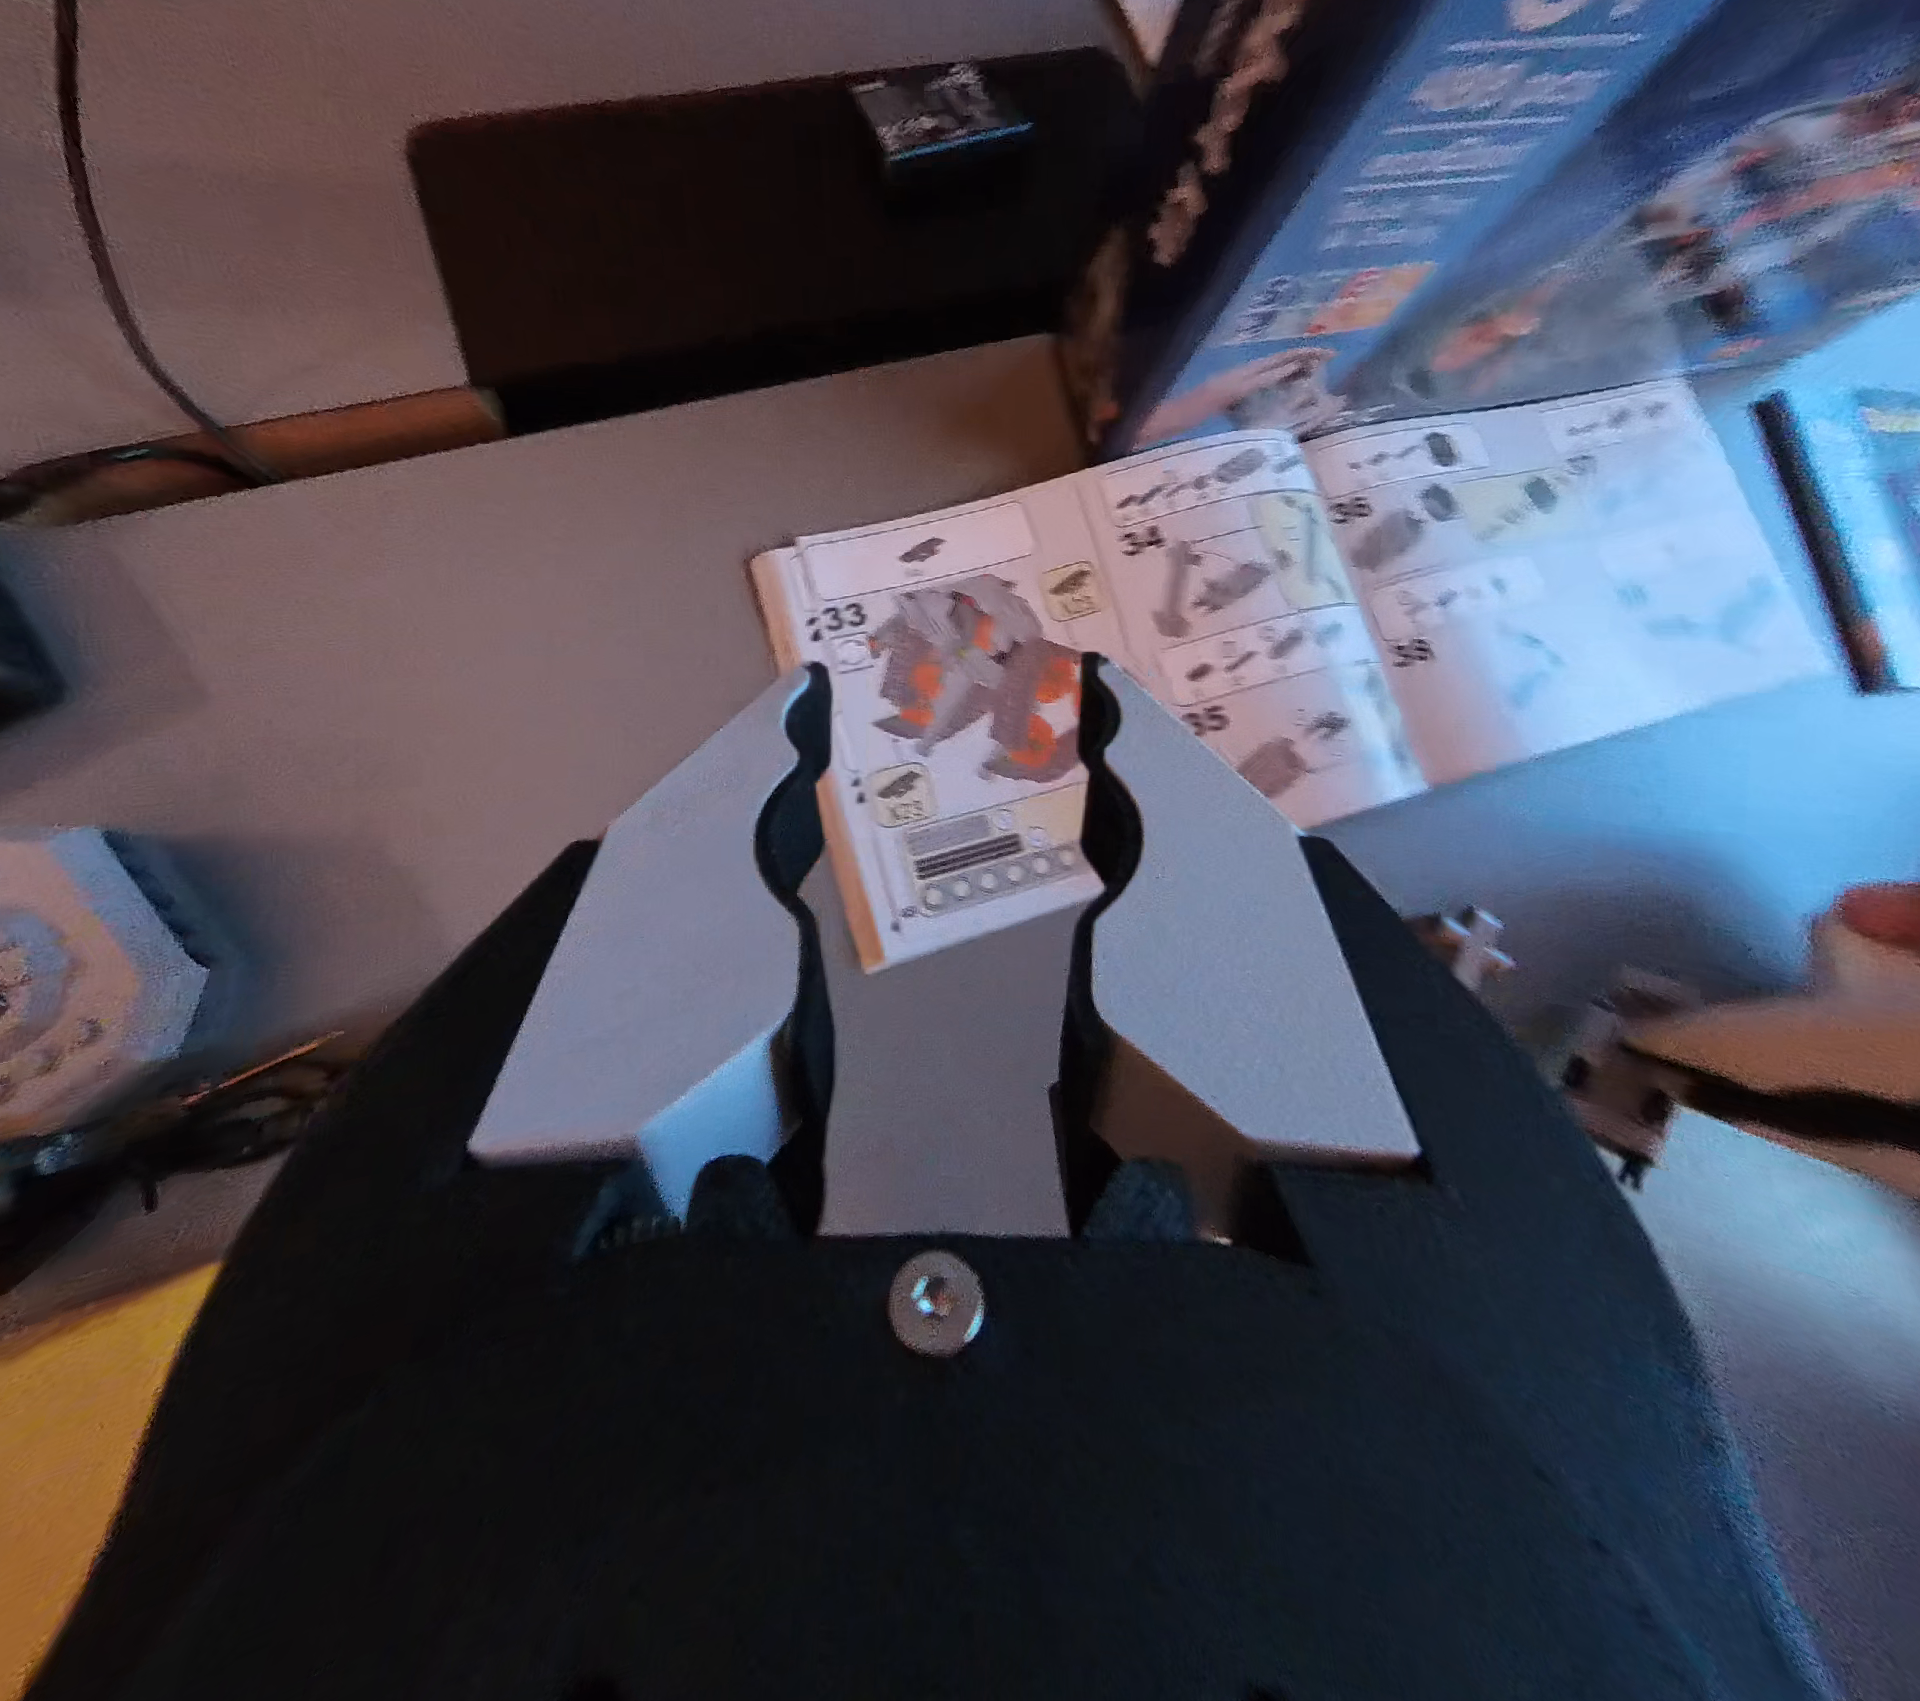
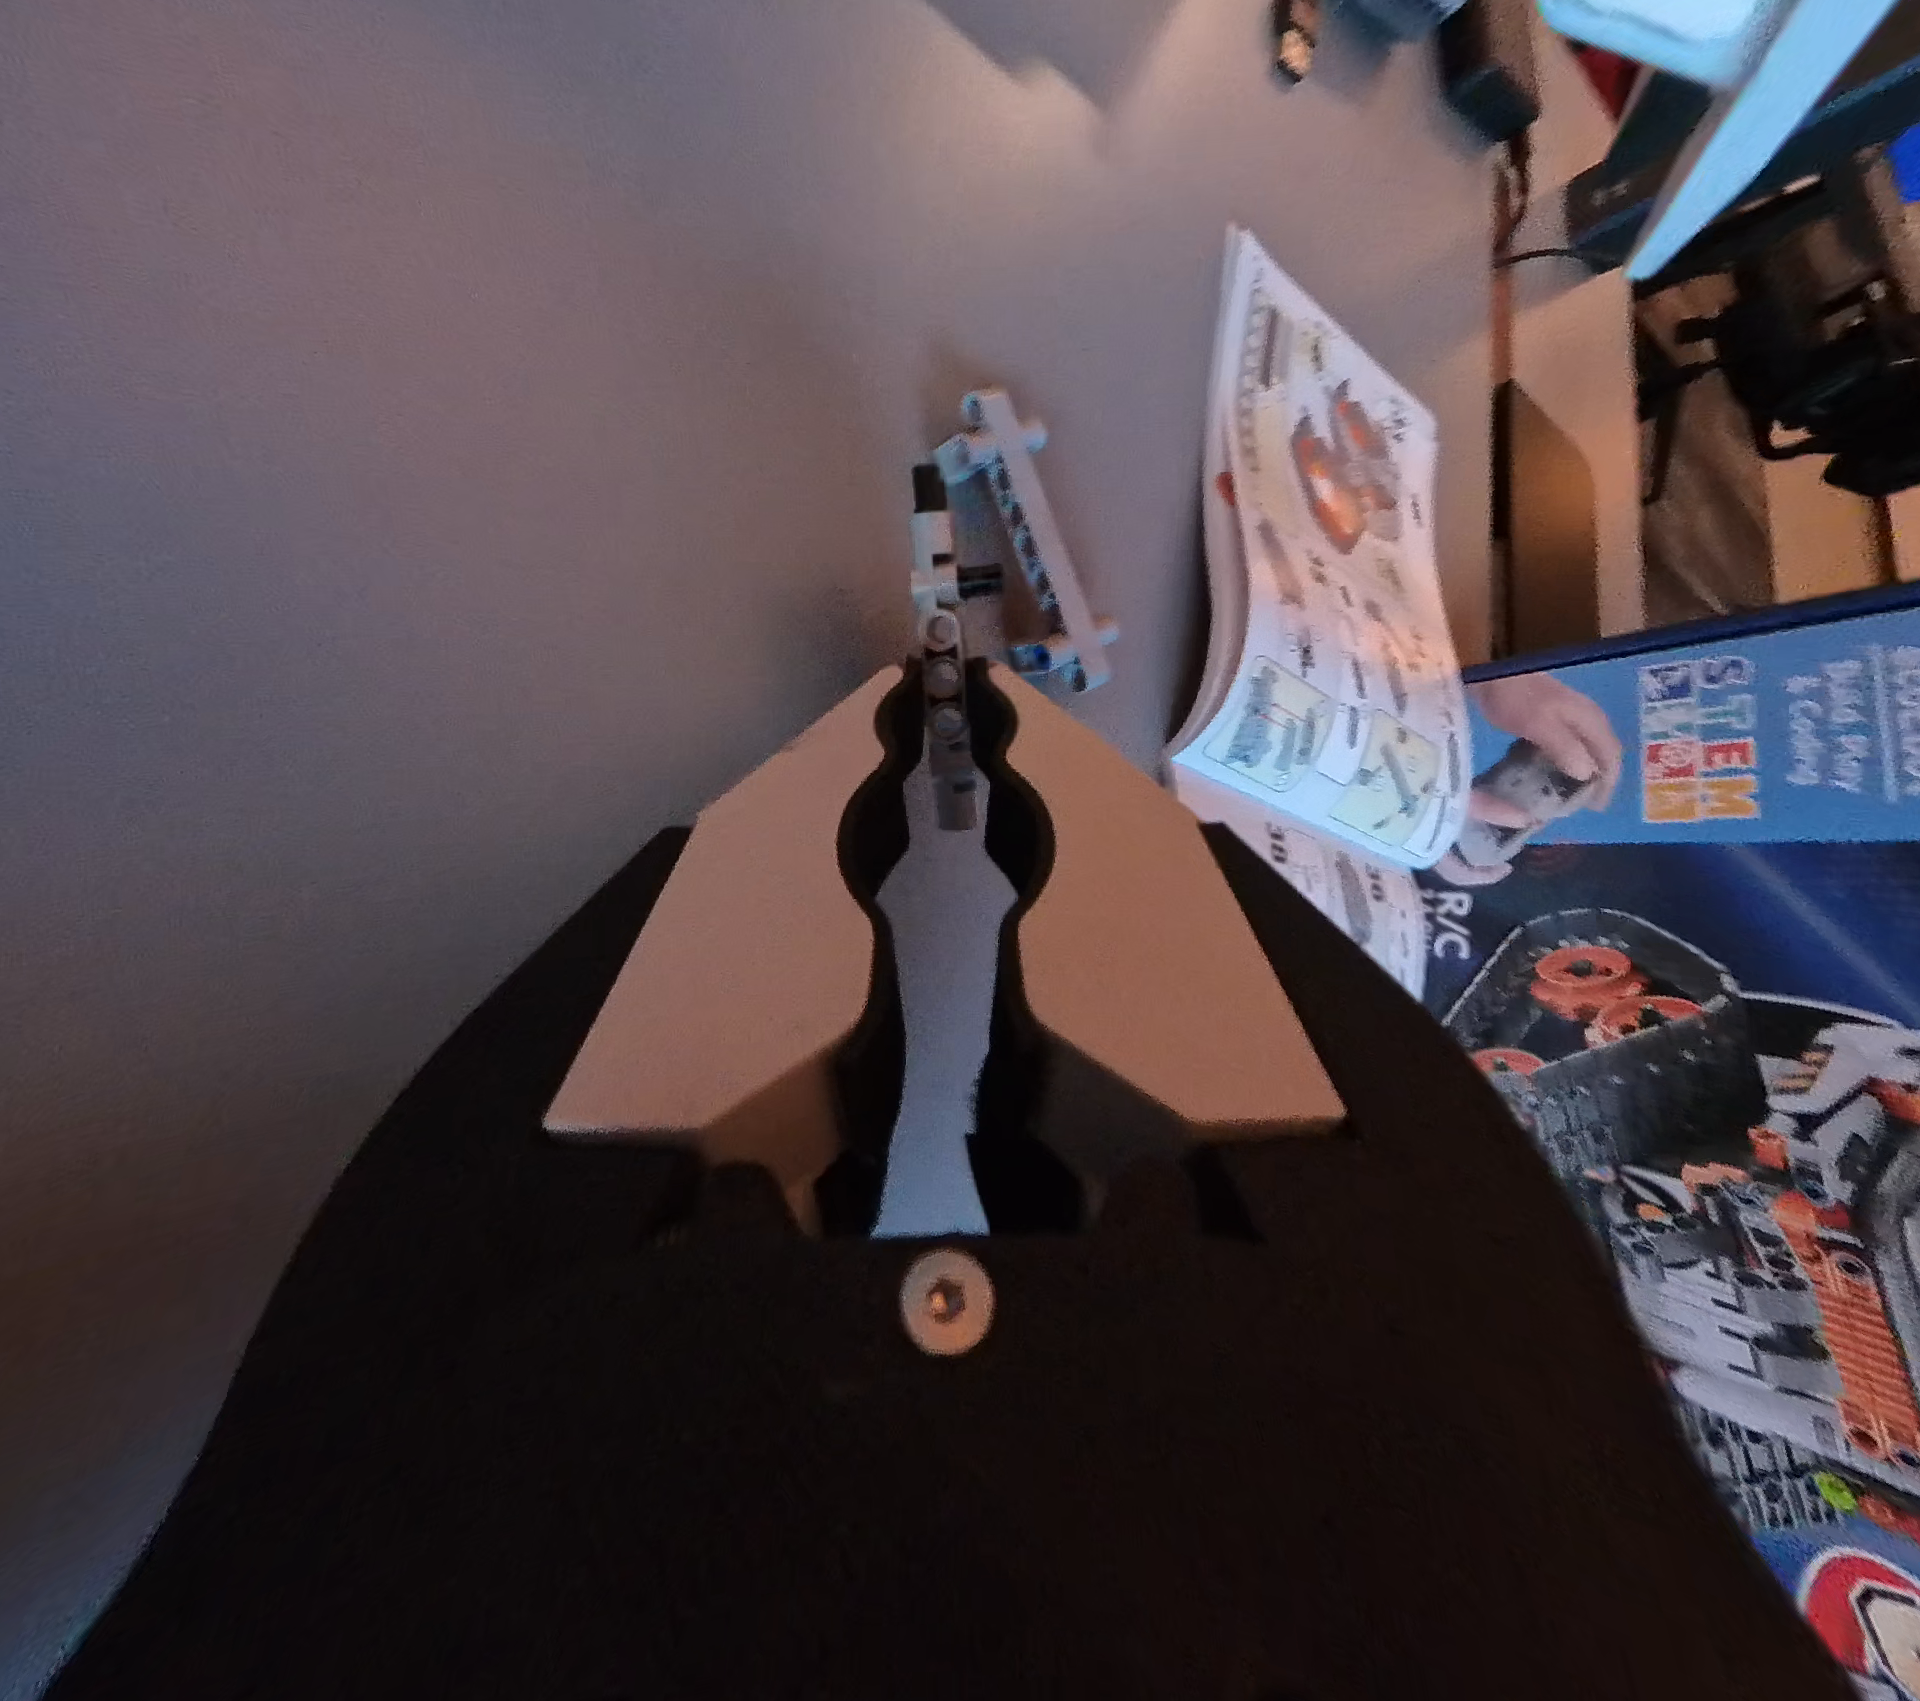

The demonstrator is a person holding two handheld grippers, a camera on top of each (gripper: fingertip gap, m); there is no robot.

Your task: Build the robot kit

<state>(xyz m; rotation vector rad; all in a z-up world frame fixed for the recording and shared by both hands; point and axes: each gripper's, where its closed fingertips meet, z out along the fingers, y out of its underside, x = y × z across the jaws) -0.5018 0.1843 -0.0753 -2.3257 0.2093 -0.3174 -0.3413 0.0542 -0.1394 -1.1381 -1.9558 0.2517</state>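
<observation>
Left gripper: hanging over the grey table, jaws parted wide and holding nothing, the open instruction booklet lying flat just beyond its tips. Black mat: sitting farther back on the table, a small dark box resting on it. Blue toy box: standing upright behind the booklet. Right gripper: jaws pinching nearly closed on the grey beam of a small brick assembly, which is sticking out past the tips above the table. Booklet, right wrist view: curling up just beside the assembly, the toy box lying to its right.
</observation>
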